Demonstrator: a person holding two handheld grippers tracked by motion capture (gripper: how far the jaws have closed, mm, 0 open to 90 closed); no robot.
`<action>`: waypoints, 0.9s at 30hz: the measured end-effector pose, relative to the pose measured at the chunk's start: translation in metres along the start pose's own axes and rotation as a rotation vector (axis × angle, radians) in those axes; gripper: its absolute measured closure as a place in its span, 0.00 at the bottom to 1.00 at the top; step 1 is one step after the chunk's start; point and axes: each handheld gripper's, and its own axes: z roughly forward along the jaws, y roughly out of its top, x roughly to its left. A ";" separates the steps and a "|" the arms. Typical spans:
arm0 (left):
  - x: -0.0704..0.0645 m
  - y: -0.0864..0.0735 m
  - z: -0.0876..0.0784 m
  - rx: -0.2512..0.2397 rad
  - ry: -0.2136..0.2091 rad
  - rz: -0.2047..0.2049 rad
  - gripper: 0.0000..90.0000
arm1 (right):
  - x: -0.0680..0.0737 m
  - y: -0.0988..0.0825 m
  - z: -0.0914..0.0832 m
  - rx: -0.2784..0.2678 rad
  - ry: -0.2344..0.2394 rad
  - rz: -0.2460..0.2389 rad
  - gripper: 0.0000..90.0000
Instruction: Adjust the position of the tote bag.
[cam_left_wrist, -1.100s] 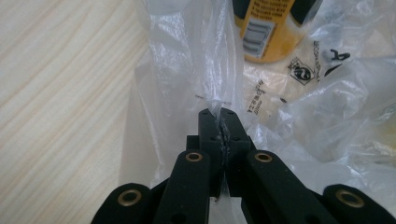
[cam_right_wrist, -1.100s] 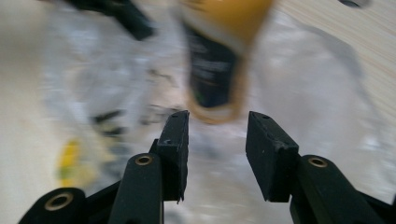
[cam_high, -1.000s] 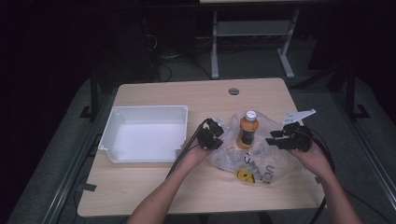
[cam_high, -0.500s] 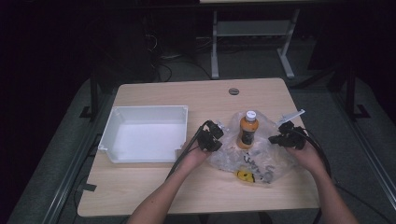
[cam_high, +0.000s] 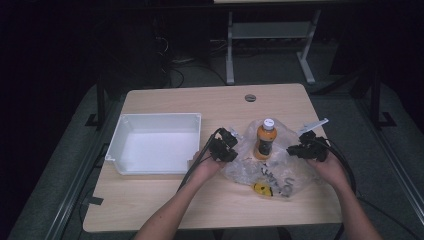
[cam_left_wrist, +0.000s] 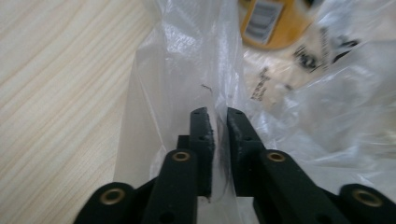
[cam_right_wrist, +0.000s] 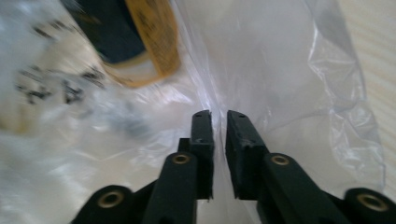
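My left tongs (cam_high: 231, 141) and right tongs (cam_high: 296, 148), both just eased slightly apart, have film of the plastic bag (cam_high: 270, 172) between them, near the worktop's (cam_high: 165, 195) right edge; bottle (cam_high: 264, 140) upright inside

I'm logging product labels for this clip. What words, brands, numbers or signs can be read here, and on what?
Nothing can be read.
Black lettering on the clear plastic bag: too blurred.
White label on the orange bottle: too blurred.
Yellow and black mark at the bag's near edge: too small.
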 end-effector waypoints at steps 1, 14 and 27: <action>0.000 0.000 -0.003 -0.006 -0.016 -0.004 0.83 | 0.001 0.000 -0.003 -0.013 0.001 0.000 0.83; 0.003 0.003 -0.042 -0.096 -0.051 -0.010 0.71 | 0.030 -0.015 -0.045 -0.189 -0.027 0.005 0.65; 0.007 0.008 -0.074 -0.135 -0.075 0.012 0.66 | 0.050 -0.026 -0.057 -0.181 -0.003 0.023 0.46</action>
